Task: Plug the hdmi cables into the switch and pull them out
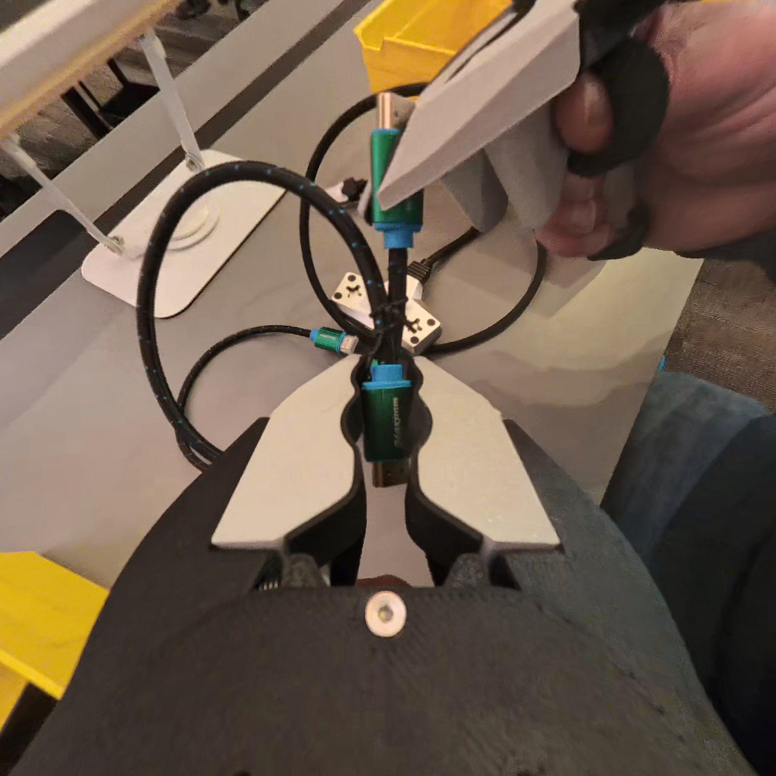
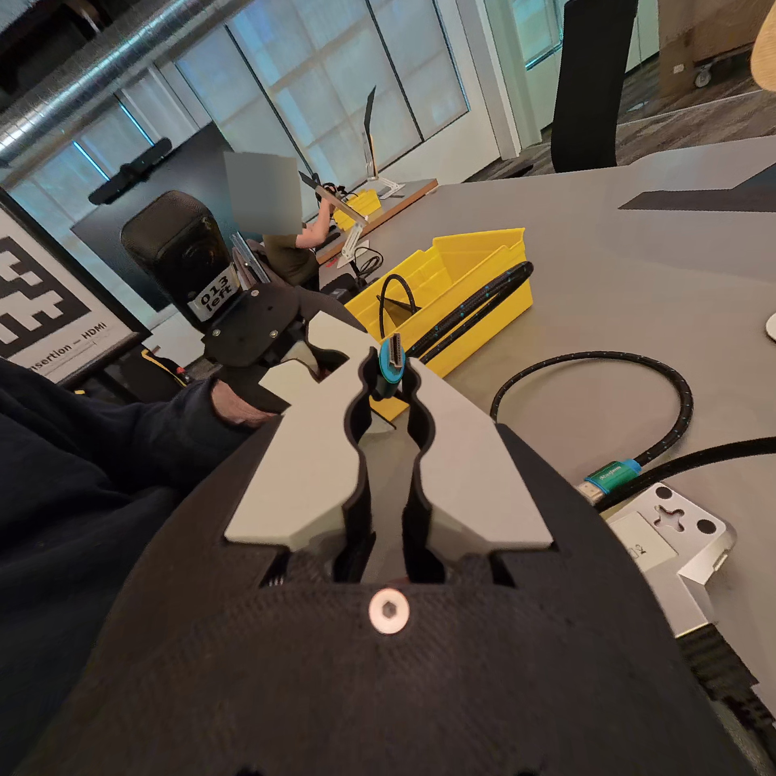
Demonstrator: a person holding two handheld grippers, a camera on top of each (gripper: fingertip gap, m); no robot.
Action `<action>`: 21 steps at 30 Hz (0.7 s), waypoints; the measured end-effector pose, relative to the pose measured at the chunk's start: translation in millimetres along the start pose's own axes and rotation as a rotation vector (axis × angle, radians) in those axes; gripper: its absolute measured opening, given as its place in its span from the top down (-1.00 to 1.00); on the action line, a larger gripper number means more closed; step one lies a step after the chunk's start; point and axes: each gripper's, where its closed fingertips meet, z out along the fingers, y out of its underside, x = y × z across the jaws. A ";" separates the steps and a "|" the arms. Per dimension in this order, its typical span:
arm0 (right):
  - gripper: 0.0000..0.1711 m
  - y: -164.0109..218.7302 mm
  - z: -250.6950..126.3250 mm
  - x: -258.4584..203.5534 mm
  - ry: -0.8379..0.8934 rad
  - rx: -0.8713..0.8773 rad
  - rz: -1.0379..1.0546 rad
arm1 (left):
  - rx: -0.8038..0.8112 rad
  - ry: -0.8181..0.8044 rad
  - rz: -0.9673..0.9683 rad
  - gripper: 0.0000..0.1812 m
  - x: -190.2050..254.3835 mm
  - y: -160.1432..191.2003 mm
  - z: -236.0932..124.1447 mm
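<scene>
**Both ends of one cable held above the switch, neither plugged in**

The left gripper [image 1: 388, 413] has its fingers narrowed onto a green HDMI plug [image 1: 386, 424]; the plug's long axis runs along the fingers, metal tip pointing back toward the gripper body and the blue strain relief toward the switch [image 1: 413, 321]. Held this way the tip faces away from the switch, so I judge this plug needs turning end for end, or handing over, before it can go in.

The right gripper [image 2: 388, 380] clamps a second green plug [image 2: 390, 369] at its fingertips. In the left wrist view that plug [image 1: 384, 176] hangs well above the switch, its long axis near vertical, tip up and away from the switch, cord dropping down toward it. The braided black cable [image 1: 176, 260] loops out to the left of the switch, and its strands are tied together with a thin tie just above the switch.

The switch, a small silver box, lies on the grey bench [image 1: 105, 378]. A third green plug [image 1: 331, 339] lies just left of it, tip toward its side; whether it is seated I cannot tell. A yellow bin [image 2: 474, 285] sits beyond the switch.

To do this step well: keep the loop slack, bring one tip round to face a port, line the plug's long axis square with the opening, and steady the light switch against sliding.
</scene>
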 end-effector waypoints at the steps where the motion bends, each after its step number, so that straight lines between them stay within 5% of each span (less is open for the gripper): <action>1: 0.90 -0.2 0.6 -0.5 -0.002 0.001 0.002 | -0.012 -0.003 0.021 0.81 -1.2 0.4 -1.4; 9: 0.90 2.7 1.8 -8.2 -0.059 -0.027 0.002 | -0.045 -0.021 0.131 0.81 -5.7 1.6 -7.5; 17: 0.78 30.5 11.2 -16.4 -0.114 -0.182 -0.042 | -0.096 0.133 0.125 0.81 4.6 8.7 -19.2; 21: 0.89 29.2 15.3 -22.8 -0.122 -0.186 -0.063 | -0.130 0.145 0.165 0.81 5.0 10.1 -23.2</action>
